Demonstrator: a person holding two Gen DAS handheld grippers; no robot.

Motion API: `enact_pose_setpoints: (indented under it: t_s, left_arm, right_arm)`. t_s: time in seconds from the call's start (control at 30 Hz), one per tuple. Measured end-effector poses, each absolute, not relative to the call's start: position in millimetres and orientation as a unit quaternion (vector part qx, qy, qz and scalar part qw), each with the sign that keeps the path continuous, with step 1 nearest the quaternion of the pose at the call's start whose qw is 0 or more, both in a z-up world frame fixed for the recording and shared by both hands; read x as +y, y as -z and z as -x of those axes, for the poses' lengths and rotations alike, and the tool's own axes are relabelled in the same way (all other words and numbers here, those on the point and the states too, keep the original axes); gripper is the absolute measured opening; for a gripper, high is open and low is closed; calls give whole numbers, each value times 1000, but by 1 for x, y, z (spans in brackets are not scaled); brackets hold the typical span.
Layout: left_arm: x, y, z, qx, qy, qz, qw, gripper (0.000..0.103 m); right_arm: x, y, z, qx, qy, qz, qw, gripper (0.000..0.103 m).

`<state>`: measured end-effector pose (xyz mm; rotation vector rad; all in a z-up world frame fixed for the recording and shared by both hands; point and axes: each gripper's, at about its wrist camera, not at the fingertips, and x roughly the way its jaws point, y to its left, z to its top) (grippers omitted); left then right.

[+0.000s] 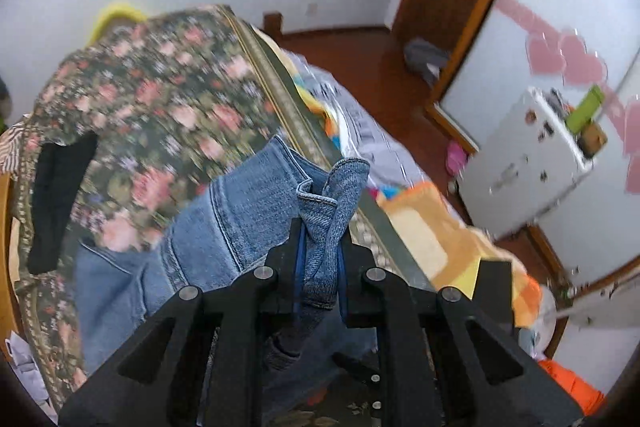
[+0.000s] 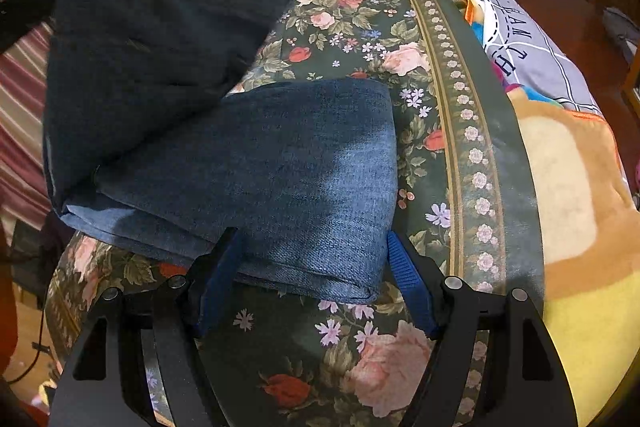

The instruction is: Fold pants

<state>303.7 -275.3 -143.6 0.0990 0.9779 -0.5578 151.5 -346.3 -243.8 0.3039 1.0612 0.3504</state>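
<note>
The blue denim pants (image 1: 224, 219) lie on a dark floral bedspread (image 1: 160, 99). My left gripper (image 1: 320, 247) is shut on a bunched fold of the pants' hem (image 1: 340, 195) and holds it raised above the bed. In the right wrist view a folded leg section of the pants (image 2: 288, 179) lies flat on the bedspread (image 2: 360, 27), with a lifted, shadowed part of the pants (image 2: 160, 19) hanging over it at upper left. My right gripper (image 2: 312, 267) is open, its blue-padded fingers (image 2: 408, 279) either side of the folded section's near edge.
A black garment (image 1: 56, 203) lies on the bed at left. A yellow-orange blanket (image 2: 568, 211) and a grey printed quilt (image 2: 528, 43) lie along the bed's right side. A small white fridge (image 1: 528, 163) and a wooden door frame (image 1: 472, 7) stand beyond the bed.
</note>
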Motion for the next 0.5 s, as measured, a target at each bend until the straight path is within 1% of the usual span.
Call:
enact_pose_setpoints:
  t_s: [0.07,0.13,0.17,0.2,0.23,0.27,0.3,0.43,0.5]
  left_arm:
    - [-285,151,-301,477,270,-58,834,14]
    - [-290,153,-299,489,275,-62,826,19]
    - [-290,154,-297,493,278,-61,822,27]
    - [-291,153,-295,496,280,-59,820,40]
    - [-290,149,-294,494,278,-57,822,47]
    - [-288,146,-296,486,274,-55,828,57]
    - [-284,140,-295,475,269,-53,836,62]
    - [-264,116,-304,446,257,-41,857,68]
    - [-253,112,-312,434,237,-49,868,78]
  right_arm:
    - [-346,244,-151,501,-165,-142,837,70]
    - [-346,243,-149,500,-163,-140,839,70]
    - [-346,242,-149,500,-162,-139,839,70]
    - [-345,242,-149,499,-161,-139,840,70]
    - [-345,242,-148,499,-159,-138,841,70]
    - [-345,242,-148,498,-156,-138,842,70]
    - [-345,241,-147,498,-155,-138,842,70]
    - [-344,242,-147,500,-151,-132,842,71]
    - [-343,240,-146,500,-149,-128,843,71]
